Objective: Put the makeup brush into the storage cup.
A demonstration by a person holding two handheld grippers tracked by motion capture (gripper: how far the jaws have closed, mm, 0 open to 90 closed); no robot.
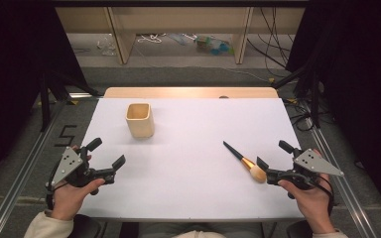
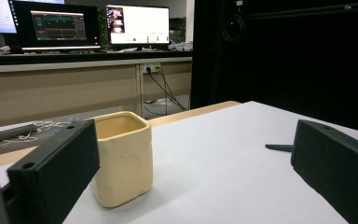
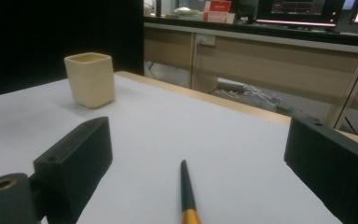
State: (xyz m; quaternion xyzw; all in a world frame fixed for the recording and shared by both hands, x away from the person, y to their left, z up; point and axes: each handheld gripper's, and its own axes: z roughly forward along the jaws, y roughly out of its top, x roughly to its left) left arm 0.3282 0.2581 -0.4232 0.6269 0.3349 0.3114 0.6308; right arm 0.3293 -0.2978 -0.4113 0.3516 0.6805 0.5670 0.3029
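Our right gripper (image 1: 272, 159) sits near the right edge of the white table (image 1: 188, 188), held low in our right hand (image 1: 310, 196), its jaws spread wide and gripping nothing. Just in front of them lies a makeup brush (image 1: 244, 161), flat on the table; from the high view its pale bristle head is almost at the nearer jaw, though we cannot tell whether they touch, and its gold ferrule and thin black handle run away from the gripper toward the middle of the table. In the right gripper view the makeup brush (image 3: 186, 193) lies in the gap between the two jaws, closer to neither, with the handle tip pointing straight ahead. Our left gripper (image 1: 106, 154) rests near the left edge of the table in our left hand (image 1: 72, 196), also with its jaws wide apart and empty, pointing toward the far side. Ahead of it and a little toward the centre stands a cream, square-sided cup (image 1: 140, 120), upright and open at the top, well apart from both grippers and from the brush. In the left gripper view the cup (image 2: 121, 158) stands just beyond the left-hand jaw, and the brush's dark handle tip pokes out beside the other jaw. Beyond the table, that view shows lit monitors (image 2: 137, 25) on a desk.
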